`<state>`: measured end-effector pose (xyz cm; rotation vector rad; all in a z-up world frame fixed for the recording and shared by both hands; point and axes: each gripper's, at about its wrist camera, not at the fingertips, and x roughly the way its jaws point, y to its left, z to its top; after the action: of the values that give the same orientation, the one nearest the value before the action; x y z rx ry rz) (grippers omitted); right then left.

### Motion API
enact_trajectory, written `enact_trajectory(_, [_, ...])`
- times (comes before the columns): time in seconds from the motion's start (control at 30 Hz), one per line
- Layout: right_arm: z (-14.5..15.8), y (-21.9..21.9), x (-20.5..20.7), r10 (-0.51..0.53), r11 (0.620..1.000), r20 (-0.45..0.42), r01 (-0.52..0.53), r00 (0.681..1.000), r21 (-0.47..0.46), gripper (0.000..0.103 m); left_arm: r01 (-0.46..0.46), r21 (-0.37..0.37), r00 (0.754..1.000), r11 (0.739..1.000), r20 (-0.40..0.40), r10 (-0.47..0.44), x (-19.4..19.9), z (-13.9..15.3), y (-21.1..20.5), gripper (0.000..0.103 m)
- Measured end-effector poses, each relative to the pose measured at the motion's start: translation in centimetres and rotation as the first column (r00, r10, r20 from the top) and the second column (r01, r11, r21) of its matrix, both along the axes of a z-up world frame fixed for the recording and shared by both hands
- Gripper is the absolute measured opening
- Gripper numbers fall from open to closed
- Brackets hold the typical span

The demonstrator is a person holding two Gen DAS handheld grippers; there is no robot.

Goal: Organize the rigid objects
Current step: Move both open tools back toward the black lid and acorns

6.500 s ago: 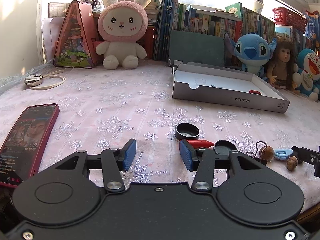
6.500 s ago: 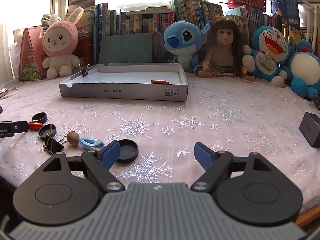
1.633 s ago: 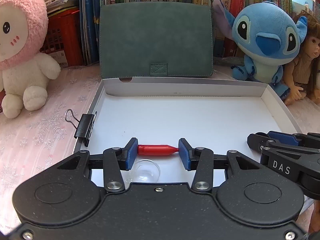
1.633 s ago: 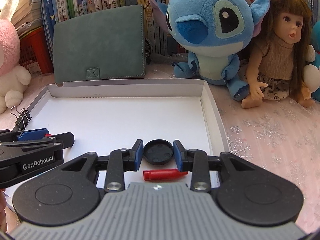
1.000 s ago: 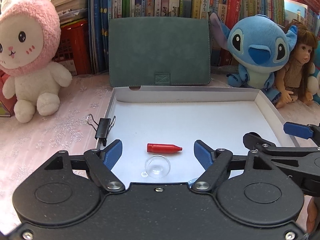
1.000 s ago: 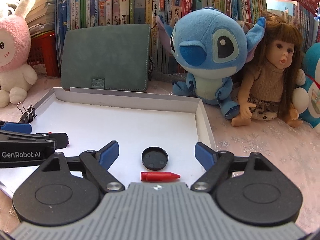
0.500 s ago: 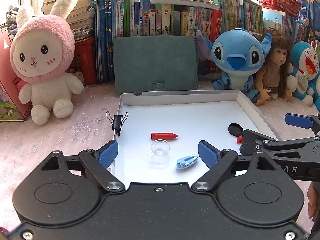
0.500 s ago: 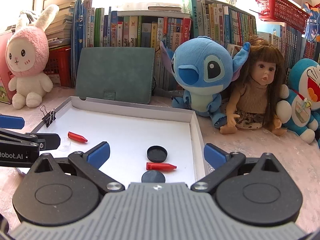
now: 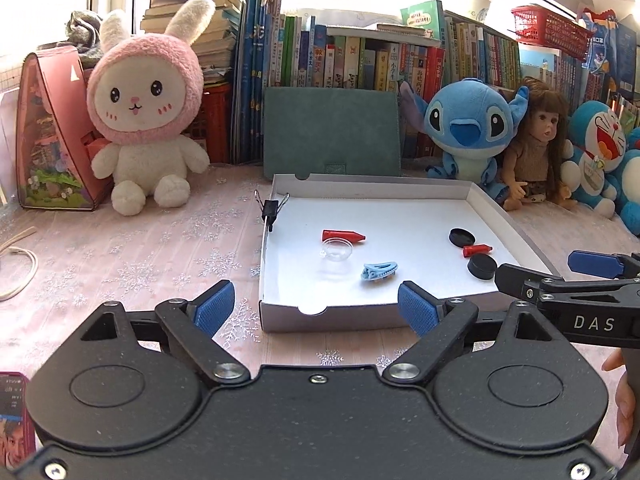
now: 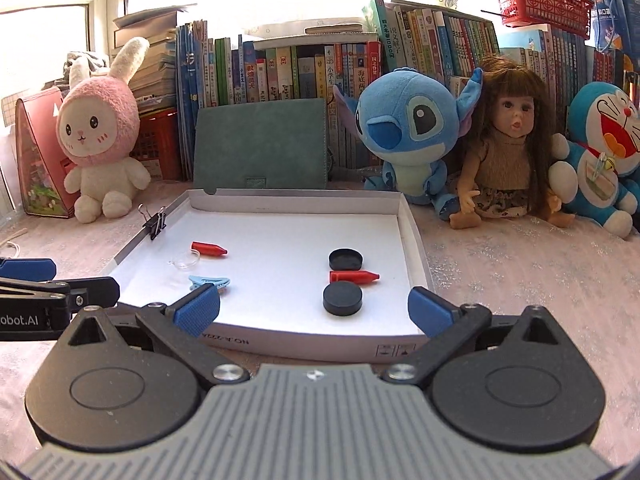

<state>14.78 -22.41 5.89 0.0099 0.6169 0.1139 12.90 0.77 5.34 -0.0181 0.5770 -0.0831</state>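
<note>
A shallow white cardboard box [image 9: 508,216] [image 10: 416,236] lies on the table. Inside lie two red caps [image 9: 343,236] [image 10: 354,277], two black round lids [image 9: 461,237] [image 10: 343,298], a clear dish [image 9: 338,249] [image 10: 187,259] and a blue clip [image 9: 379,270] [image 10: 208,281]. A black binder clip [image 9: 270,209] [image 10: 154,222] grips the box's left wall. My left gripper [image 9: 316,314] is open and empty, in front of the box's near wall. My right gripper [image 10: 314,310] is open and empty at the near right corner.
Plush toys, a doll [image 10: 506,152] and a green notebook [image 9: 331,130] stand behind the box before rows of books. A red phone [image 9: 12,412] lies at the near left. A pink triangular case [image 9: 48,136] stands far left.
Both grippers have let go of their pieces, a red cap and a black lid, inside the box. They have opened wide and drawn back toward me, out of the box.
</note>
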Motion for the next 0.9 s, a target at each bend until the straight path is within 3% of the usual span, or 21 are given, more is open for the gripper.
enact_trajectory(0.33, [-1.1, 0.0, -4.9, 0.029, 0.999, 0.043, -0.03, 0.999, 0.016, 0.103, -0.011, 0.007, 0.999, 1.0, 0.047, 0.011, -6.1, -1.5, -0.5, 0.091])
enact_trajectory(0.9, [-2.8, 1.0, -11.0, 0.09, 0.996, 0.066, -0.089, 0.994, -0.027, 0.103, -0.026, 0.043, 0.999, 0.999, 0.027, 0.025, -9.6, -4.7, 1.3, 0.091])
